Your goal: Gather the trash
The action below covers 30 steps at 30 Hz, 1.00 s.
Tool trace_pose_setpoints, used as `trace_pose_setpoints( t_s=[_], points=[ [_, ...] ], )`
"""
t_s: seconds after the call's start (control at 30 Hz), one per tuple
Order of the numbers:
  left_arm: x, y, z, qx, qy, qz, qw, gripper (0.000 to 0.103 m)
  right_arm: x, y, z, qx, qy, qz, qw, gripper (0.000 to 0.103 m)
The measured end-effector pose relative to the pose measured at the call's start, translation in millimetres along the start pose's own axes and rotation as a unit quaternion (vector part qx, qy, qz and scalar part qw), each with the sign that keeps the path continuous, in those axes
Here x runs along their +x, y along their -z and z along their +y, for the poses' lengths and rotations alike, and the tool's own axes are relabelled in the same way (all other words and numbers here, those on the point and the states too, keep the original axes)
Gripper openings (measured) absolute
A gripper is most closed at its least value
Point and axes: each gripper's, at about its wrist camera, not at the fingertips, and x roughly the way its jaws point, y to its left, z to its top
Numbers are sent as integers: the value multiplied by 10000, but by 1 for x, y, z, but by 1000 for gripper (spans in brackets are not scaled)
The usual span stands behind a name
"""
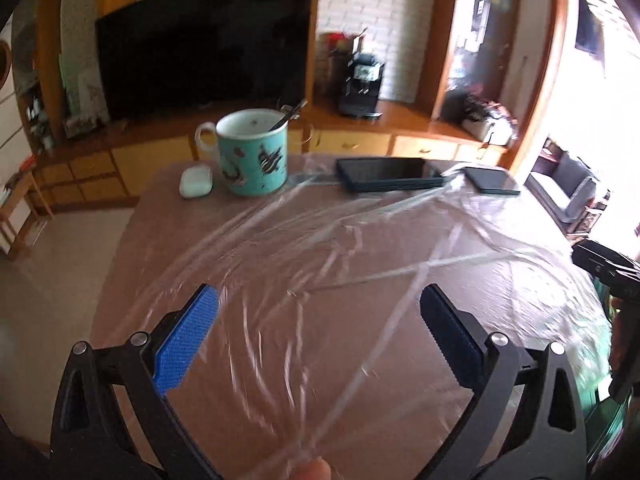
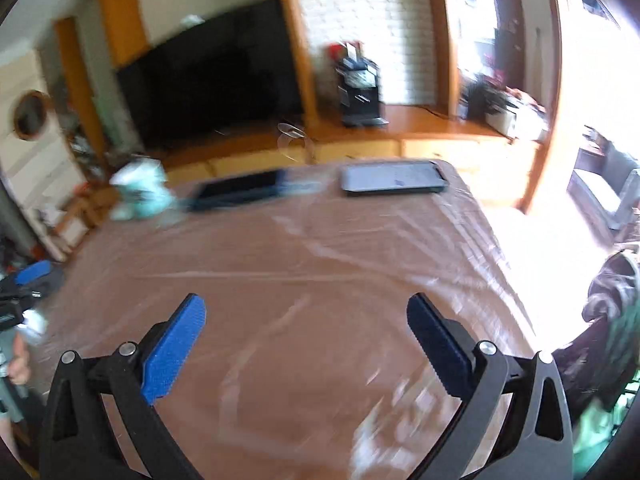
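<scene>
so the plastic film (image 1: 360,264) is lying spread over most of the table (image 1: 132,240). the mug (image 1: 252,152) is sitting at the far left with a spoon (image 1: 286,116) standing in it, and the earbuds case (image 1: 195,182) is resting just left of the mug. right of the mug a tablet (image 1: 390,174) is lying along the far edge, and a phone (image 1: 494,180) is lying just right of that. behind the table a tv (image 1: 204,44) is standing on a cabinet (image 1: 360,136), with a coffee machine (image 1: 360,84) sitting to its right.

- No readable text, brand, number or sign in either view.
- The turquoise ceramic mug (image 1: 252,156) carries only painted patterns, no lettering.
- The dark flat phone screens (image 1: 390,174) are blank or too blurred to read.
</scene>
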Motion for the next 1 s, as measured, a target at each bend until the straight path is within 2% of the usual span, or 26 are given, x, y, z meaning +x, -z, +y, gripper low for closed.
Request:
trace_pose_setpoints(
  t_s=[0.13,0.3,0.4,0.57,0.87,1.0],
  points=[
    [50,-15,12,-339,0,364,9988,101,40,-16,-22,49,306,236,9992,99],
    [85,-11,20,-249,-373,569,9974,101,69,-17,-41,257,441,478,9976,99],
    [102,-10,24,-295,-363,749,9961,101,78,-11,-44,213,592,596,9962,99],
    [108,-5,23,-75,-618,735,9953,101,87,-3,-53,400,641,646,9950,99],
    [108,-4,29,-184,-642,746,9950,102,95,-1,-48,301,1007,753,9916,99],
    [107,-4,29,-183,-644,747,9950,102,95,-1,-47,295,1027,755,9914,99]
  ],
)
